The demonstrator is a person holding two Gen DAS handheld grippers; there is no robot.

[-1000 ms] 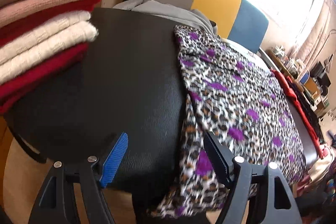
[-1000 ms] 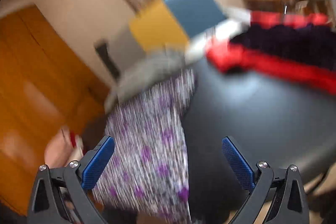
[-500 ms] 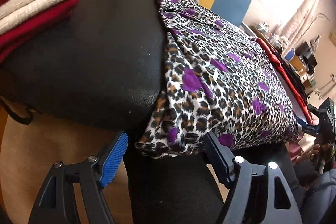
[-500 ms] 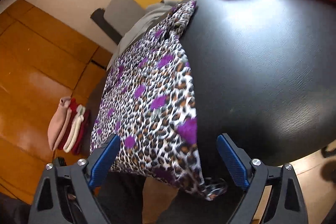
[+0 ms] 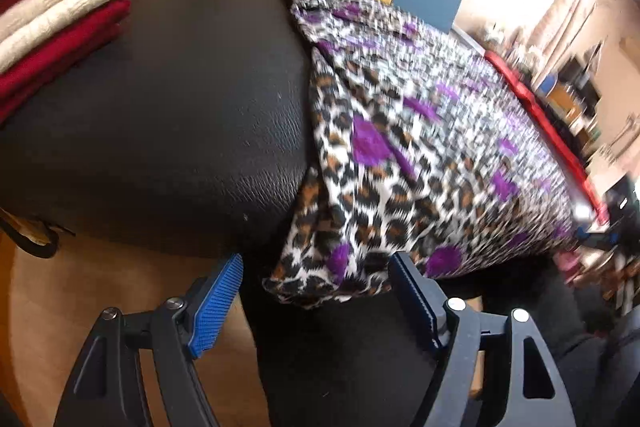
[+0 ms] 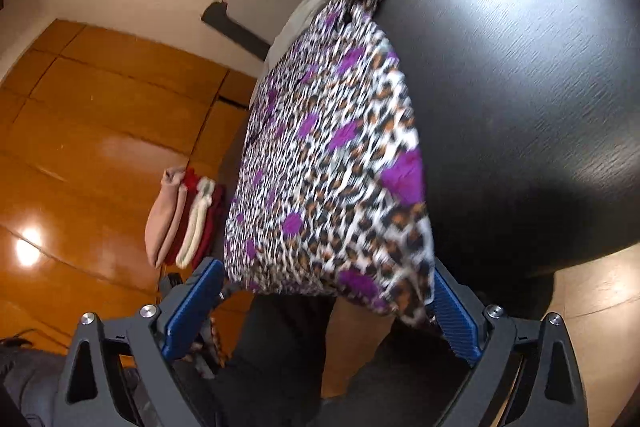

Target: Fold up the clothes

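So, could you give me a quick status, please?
Both tongs open, left, right, at near hem. Leopard garment flat on black table. Nothing blocking.

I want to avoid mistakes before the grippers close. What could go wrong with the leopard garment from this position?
1. Both the left gripper and the right gripper are open at the hem of the leopard garment, which hangs over the edge of the black table. A shallow pinch might catch only one layer.
2. Pulling unevenly could drag the garment off the edge.
3. A wide sweep could disturb the stack of folded sweaters.
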